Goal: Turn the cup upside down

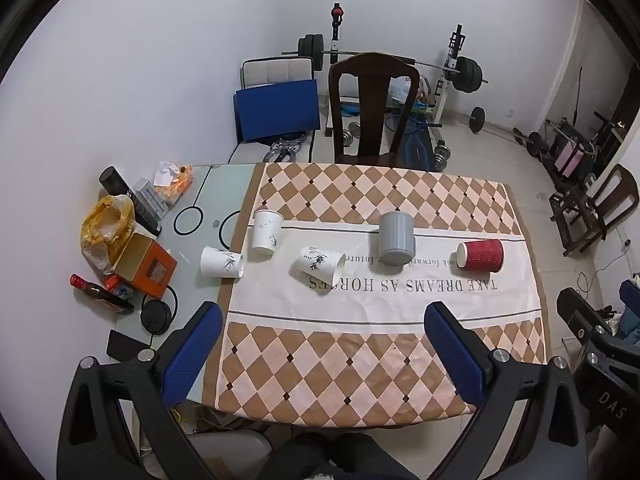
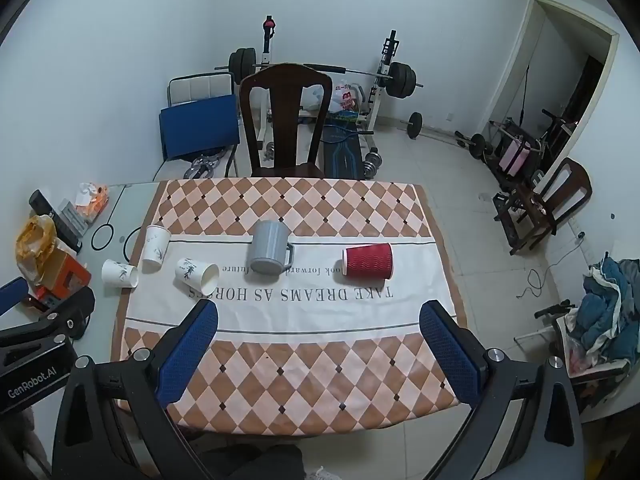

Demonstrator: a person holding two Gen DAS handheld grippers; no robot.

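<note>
On the checked tablecloth [image 1: 360, 360] a red ribbed paper cup [image 1: 480, 255] [image 2: 368, 261] lies on its side at the right. A grey mug [image 1: 396, 238] [image 2: 270, 247] stands upside down in the middle. Two white paper cups [image 1: 322, 268] [image 1: 222, 262] lie on their sides at the left, and a third [image 1: 266, 231] stands upside down. My left gripper [image 1: 324, 316] is open and empty above the table's near edge. My right gripper [image 2: 320, 316] is open and empty, also well short of the cups.
Clutter sits on the glass table part at the left: an orange box [image 1: 146, 264], a yellow bag [image 1: 106, 224], a bottle [image 1: 100, 294]. A dark wooden chair [image 1: 374, 108] stands behind the table, with weight equipment [image 1: 464, 68] beyond. The left gripper's body shows in the right wrist view [image 2: 36, 344].
</note>
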